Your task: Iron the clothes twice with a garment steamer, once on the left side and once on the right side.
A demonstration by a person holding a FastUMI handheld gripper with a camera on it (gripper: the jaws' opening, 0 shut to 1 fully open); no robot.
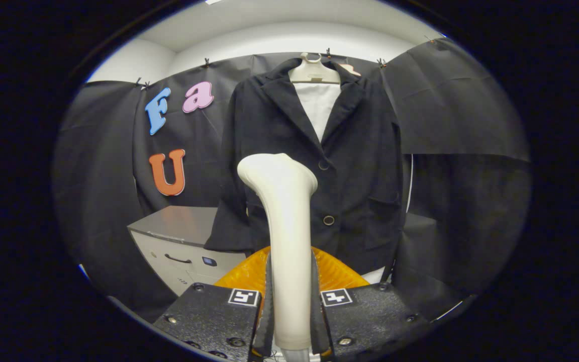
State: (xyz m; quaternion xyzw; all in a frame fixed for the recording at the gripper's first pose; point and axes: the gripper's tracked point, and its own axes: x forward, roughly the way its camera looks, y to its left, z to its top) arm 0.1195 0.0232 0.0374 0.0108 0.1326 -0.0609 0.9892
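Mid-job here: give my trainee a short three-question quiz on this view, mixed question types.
1. True or false: the hand-held gripper is shut on the garment steamer.
2. The dark jacket hangs: A) on a hanger B) over the cabinet C) folded on a table.
3. What sits below the jacket's sleeve, beside the fingers?

Key: 1 true; 2 A; 3 the cabinet.

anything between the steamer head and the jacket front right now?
Nothing sits between them in the gripper view. The tongs are shut on the steamer handle; its head rises just ahead of the black jacket, which hangs on a hanger. Contact can't be judged.
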